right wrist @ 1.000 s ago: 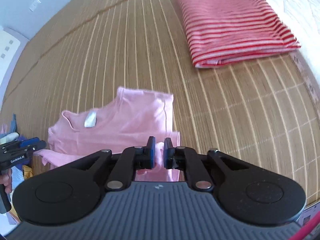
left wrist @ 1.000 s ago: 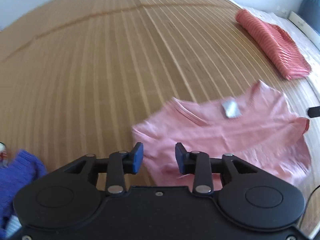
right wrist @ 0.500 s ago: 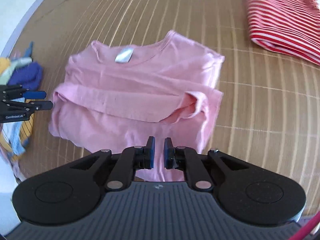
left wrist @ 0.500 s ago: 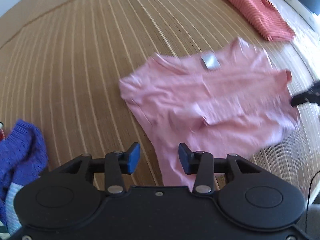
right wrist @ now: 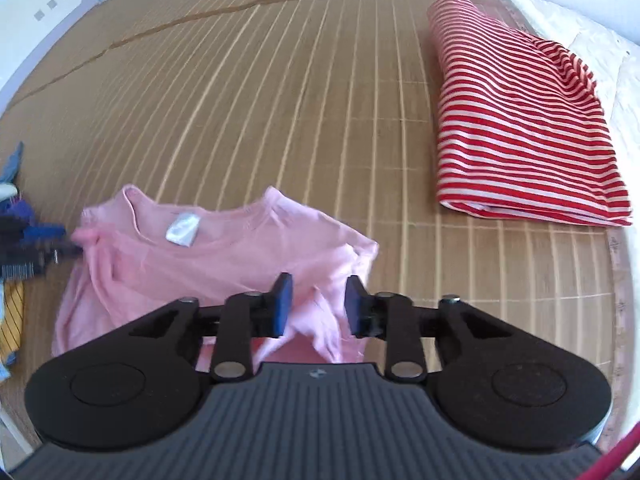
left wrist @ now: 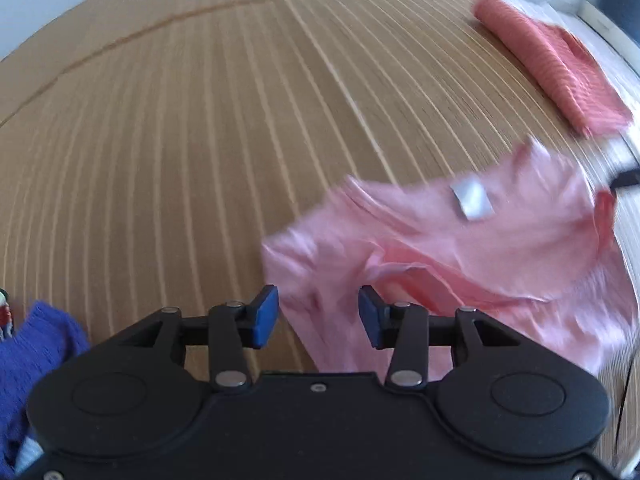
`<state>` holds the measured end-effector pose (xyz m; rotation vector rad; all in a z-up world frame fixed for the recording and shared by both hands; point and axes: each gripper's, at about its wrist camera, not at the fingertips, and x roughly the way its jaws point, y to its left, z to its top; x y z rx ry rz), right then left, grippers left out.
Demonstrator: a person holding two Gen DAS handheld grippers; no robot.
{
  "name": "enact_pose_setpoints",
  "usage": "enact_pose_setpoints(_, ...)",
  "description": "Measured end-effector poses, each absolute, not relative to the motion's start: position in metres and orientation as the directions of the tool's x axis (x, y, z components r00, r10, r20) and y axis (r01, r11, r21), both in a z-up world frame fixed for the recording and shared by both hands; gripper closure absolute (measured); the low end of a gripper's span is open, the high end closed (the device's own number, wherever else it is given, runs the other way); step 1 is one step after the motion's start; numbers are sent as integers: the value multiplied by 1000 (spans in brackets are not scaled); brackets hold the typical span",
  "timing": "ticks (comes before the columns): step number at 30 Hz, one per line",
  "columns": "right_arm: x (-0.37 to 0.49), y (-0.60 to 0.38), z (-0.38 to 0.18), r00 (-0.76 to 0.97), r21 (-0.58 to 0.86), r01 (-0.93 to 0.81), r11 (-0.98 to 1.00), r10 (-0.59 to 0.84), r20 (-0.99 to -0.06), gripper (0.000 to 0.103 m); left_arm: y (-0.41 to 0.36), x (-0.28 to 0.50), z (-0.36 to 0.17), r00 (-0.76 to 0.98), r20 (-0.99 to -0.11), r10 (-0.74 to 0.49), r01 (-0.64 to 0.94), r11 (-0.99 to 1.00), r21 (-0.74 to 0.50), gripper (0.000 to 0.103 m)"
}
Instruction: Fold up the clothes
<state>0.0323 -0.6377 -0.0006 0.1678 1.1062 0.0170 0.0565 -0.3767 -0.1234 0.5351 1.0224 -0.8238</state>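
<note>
Pink T-shirt lies crumpled on the bamboo mat, near its front edge.

Only the right view shows the striped folded shirt sharply; the left view alone shows blue knitwear. The right gripper, pinched shut before, has just been opening, cloth loose between its fingers; the left gripper stays spread.

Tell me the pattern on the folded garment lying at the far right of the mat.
Red and white stripes on the folded garment; clearest in the right wrist view.
</note>
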Motion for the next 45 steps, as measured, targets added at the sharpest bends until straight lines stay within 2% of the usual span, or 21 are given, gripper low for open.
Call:
enact_pose_setpoints(1, 29, -639, -1, 444, 140, 61, 988, 99, -890, 68, -375, 61, -121, 279, -895, -349, 801, 598, 17, 54)
enact_pose_setpoints(3, 21, -640, -1, 435, 139, 39, 990, 109, -894, 60, -370, 63, -117, 269, -892, -364, 811, 585, 6, 52)
enact_pose_setpoints(5, 16, -639, -3, 435, 141, 15, 990, 120, -893, 57, -365, 62, -117, 228, -895, -383, 831, 555, -26, 50)
enact_pose_setpoints(9, 22, -626, -17, 400, 93, -92, 991, 122, -909, 57, -363, 54, -125, 129, -903, -410, 878, 471, -88, 50)
enact_pose_setpoints(12, 27, -616, -21, 404, 41, -170, 985, 108, -908, 57, -372, 47, -133, 116, -908, -403, 900, 429, -76, 50)
enact_pose_setpoints(16, 34, -613, -24, 415, 39, -173, 984, 109, -903, 58, -380, 48, -139, 133, -900, -416, 892, 445, -74, 50)
enact_pose_setpoints(19, 37, -617, -25, 411, 80, -139, 987, 131, -902, 71, -381, 53, -143, 156, -891, -427, 871, 484, -79, 51)
enact_pose_setpoints(21, 39, -620, -26, 409, 96, -116, 989, 135, -902, 90, -380, 62, -146, 140, -888, -438, 855, 506, -115, 51)
enact_pose_setpoints(22, 39, -623, -25, 408, 101, -97, 990, 132, -904, 92, -379, 65, -147, 130, -887, -443, 849, 512, -131, 51)
enact_pose_setpoints(24, 39, -628, -24, 405, 110, -59, 992, 125, -906, 96, -377, 69, -151, 108, -887, -449, 846, 510, -155, 57)
enact_pose_setpoints(26, 37, -639, -25, 408, 153, 2, 988, 139, -902, 97, -374, 74, -152, 84, -886, -456, 843, 507, -181, 70)
enact_pose_setpoints(28, 34, -649, -26, 411, 187, 54, 981, 148, -899, 96, -369, 80, -153, 59, -883, -465, 834, 509, -213, 73)
enact_pose_setpoints(31, 31, -651, -27, 401, 170, 57, 984, 133, -906, 97, -365, 84, -150, 21, -880, -474, 822, 509, -255, 90)
enact_pose_setpoints(40, 32, -646, -33, 389, 118, 45, 992, 92, -917, 96, -344, 94, -144, 61, -884, -463, 793, 561, -239, 93)
enact_pose_setpoints(41, 32, -647, -34, 383, 114, 51, 992, 86, -920, 96, -340, 97, -143, 84, -888, -453, 779, 585, -225, 97)
enact_pose_setpoints(43, 31, -650, -32, 383, 128, 52, 990, 98, -919, 97, -334, 100, -139, 126, -887, -445, 778, 599, -191, 96)
enact_pose_setpoints(45, 30, -650, -30, 393, 140, 47, 989, 110, -913, 96, -335, 100, -137, 84, -883, -463, 788, 573, -225, 96)
